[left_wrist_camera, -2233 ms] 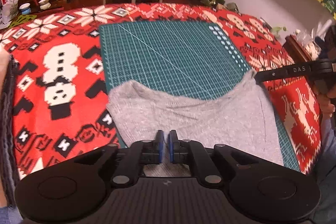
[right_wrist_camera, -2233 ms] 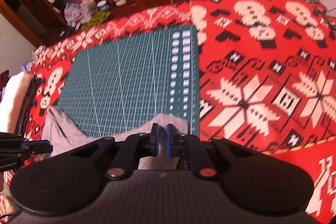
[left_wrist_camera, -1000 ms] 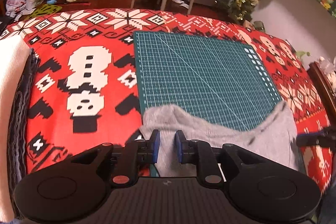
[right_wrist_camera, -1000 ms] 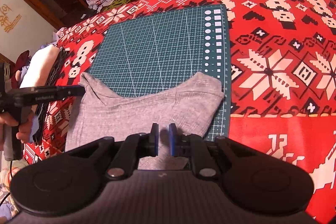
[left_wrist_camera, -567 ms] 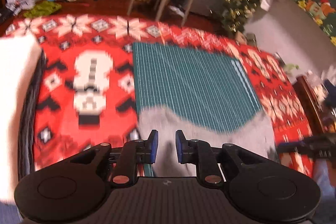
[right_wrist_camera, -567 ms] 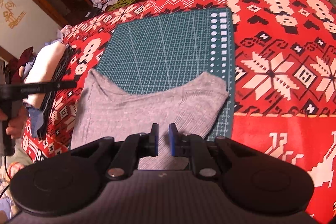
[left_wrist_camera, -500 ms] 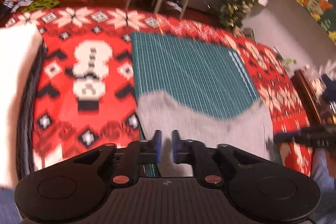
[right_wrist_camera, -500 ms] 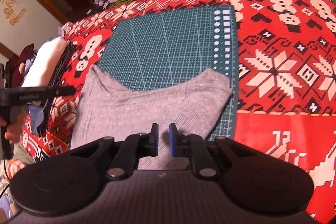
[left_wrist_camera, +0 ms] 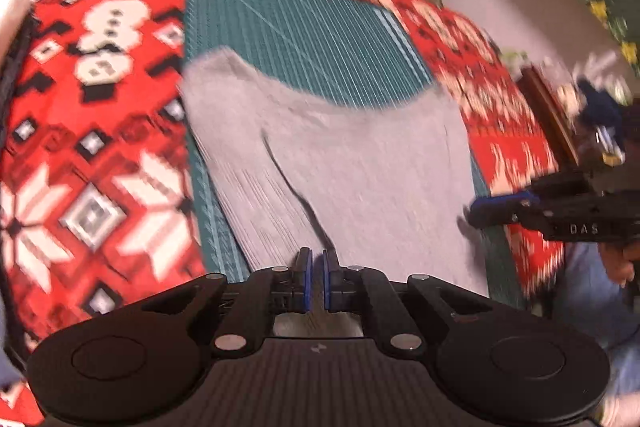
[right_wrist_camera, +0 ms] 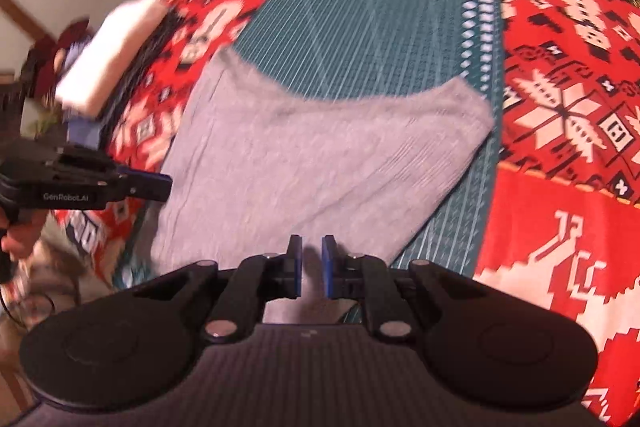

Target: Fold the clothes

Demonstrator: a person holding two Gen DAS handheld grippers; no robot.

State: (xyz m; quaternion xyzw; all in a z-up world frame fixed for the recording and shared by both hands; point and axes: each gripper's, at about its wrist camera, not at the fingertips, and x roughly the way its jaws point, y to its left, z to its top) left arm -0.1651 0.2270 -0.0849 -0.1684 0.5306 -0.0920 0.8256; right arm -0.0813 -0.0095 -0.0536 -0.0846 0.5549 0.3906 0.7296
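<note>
A grey garment (left_wrist_camera: pixel 360 167) lies spread flat on a green cutting mat (left_wrist_camera: pixel 300 39), its far edge dipping in a curve. My left gripper (left_wrist_camera: pixel 317 267) hovers over the garment's near left part, pads almost together with nothing seen pinched between them. In the right wrist view it (right_wrist_camera: pixel 160 185) sits at the left edge of the garment (right_wrist_camera: pixel 300 147). My right gripper (right_wrist_camera: pixel 311 259) is over the near right part, pads a narrow gap apart with cloth showing behind them. From the left wrist view it (left_wrist_camera: pixel 480 211) is at the garment's right edge.
The mat (right_wrist_camera: pixel 380 27) rests on a red patterned Christmas cloth (right_wrist_camera: pixel 560 227). A stack of folded clothes with a white piece on top (right_wrist_camera: pixel 108 55) sits at the left end. A person's hand (right_wrist_camera: pixel 16 231) holds the left gripper. Furniture and clutter stand beyond the far edge.
Both grippers have drawn back toward the garment's near side, so more grey cloth fills each view. The left gripper's pads were apart and have come together. The garment has stayed in place.
</note>
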